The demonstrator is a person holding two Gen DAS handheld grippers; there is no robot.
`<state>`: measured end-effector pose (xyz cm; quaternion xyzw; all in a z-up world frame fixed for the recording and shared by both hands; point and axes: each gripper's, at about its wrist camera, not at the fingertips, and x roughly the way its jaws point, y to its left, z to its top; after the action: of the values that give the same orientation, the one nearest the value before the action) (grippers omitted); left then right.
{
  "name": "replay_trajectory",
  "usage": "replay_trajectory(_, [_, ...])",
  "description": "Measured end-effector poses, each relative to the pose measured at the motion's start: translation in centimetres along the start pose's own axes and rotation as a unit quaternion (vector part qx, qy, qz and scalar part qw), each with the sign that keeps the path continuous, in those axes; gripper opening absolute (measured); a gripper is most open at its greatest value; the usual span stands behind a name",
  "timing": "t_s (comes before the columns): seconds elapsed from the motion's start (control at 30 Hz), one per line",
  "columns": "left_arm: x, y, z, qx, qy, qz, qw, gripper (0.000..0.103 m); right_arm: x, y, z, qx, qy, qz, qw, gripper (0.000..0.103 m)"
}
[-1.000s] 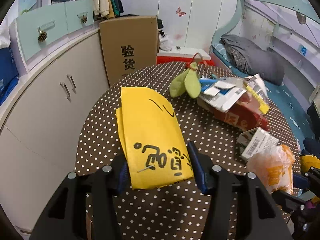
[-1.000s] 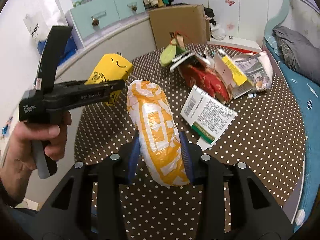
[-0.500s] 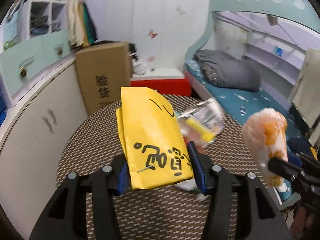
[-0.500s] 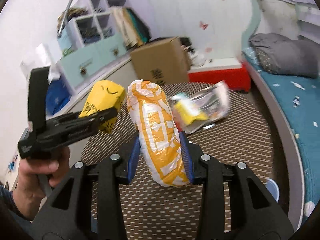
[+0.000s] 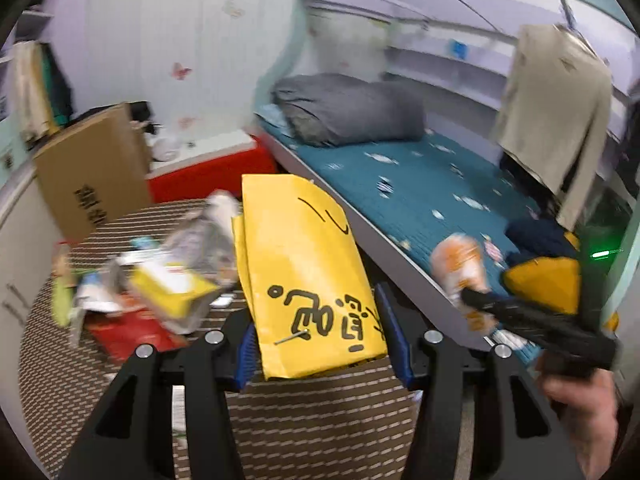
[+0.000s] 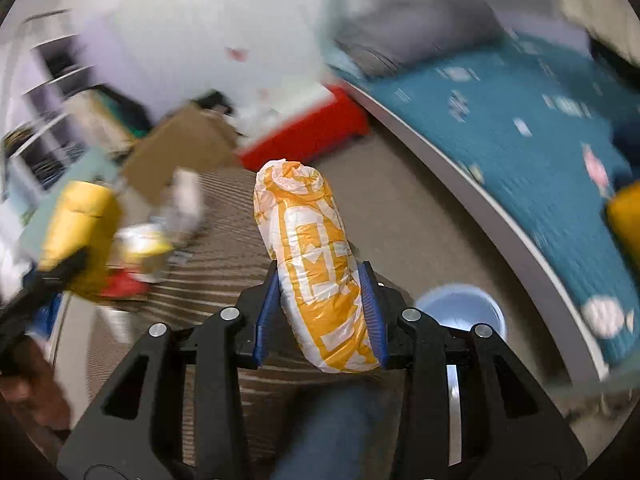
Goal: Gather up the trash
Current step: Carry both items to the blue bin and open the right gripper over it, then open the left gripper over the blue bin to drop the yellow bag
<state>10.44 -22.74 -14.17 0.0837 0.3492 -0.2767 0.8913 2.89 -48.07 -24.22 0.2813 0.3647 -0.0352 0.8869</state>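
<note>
both hands are swinging away from the round brown dotted table [image 5: 304, 412], which a second ago filled both views and is now sliding off to the left with its heap of leftover packaging [image 5: 160, 272]. the left gripper [image 5: 320, 344] is still pinching the flat yellow paper envelope with black lettering [image 5: 308, 264] between its blue pads, and the right gripper [image 6: 320, 312] is still clamping the rolled orange-and-white plastic bag [image 6: 316, 264]. a pale blue round bin [image 6: 460, 312] is now coming into view on the floor beside the teal bed [image 6: 520, 128], so the carry looks nearly done and the drop seems next, though more trash is waiting behind.
</note>
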Motion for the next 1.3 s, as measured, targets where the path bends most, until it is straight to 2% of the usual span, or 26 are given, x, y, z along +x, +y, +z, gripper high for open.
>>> replay_trajectory(0.1, [2.4,-2.7,0.0,0.016,0.019,-0.017,0.9996,0.052,4.3,-5.8,-1.4,0.055,0.049,-0.028,0.997,0.038])
replay_trajectory(0.3, [7.7,-7.5,-0.4,0.046,0.061,-0.04,0.9963,0.052,12.0,-13.6,-4.4,0.121,0.119,-0.063,0.983,0.039])
replay_trajectory(0.47, [13.4,-11.1,-1.4,0.065,0.118,-0.058,0.9892,0.052,15.2,-18.5,-5.7,0.179,0.135,-0.065,0.972,0.062])
replay_trajectory(0.57, [16.5,-13.1,-2.2,0.077,0.151,-0.065,0.9834,0.052,14.3,-20.1,-5.7,0.21,0.114,-0.067,0.969,0.074])
replay_trajectory(0.7, [20.3,-14.9,-3.2,0.085,0.192,-0.073,0.9749,0.054,11.0,-20.3,-4.5,0.219,0.065,-0.083,0.97,0.08])
replay_trajectory(0.8, [22.8,-15.9,-3.9,0.087,0.22,-0.077,0.9685,0.063,7.7,-20.2,-4.1,0.225,0.023,-0.088,0.97,0.084])
replay_trajectory(0.9, [24.7,-16.1,-4.0,0.072,0.224,-0.073,0.9691,0.09,4.9,-19.6,-3.2,0.221,-0.01,-0.093,0.971,0.086])
replay_trajectory(1.03, [25.8,-15.5,-3.7,0.043,0.249,-0.069,0.965,0.091,2.8,-18.2,-2.2,0.205,-0.032,-0.098,0.973,0.09])
replay_trajectory(1.13, [24.2,-15.0,-2.9,0.036,0.228,-0.072,0.9702,0.091,1.7,-17.0,-2.2,0.183,-0.034,-0.114,0.976,0.096])
replay_trajectory(1.3, [19.9,-14.3,-1.8,0.042,0.179,-0.074,0.9801,0.092,-0.2,-14.1,-1.8,0.15,-0.051,-0.137,0.978,0.097])
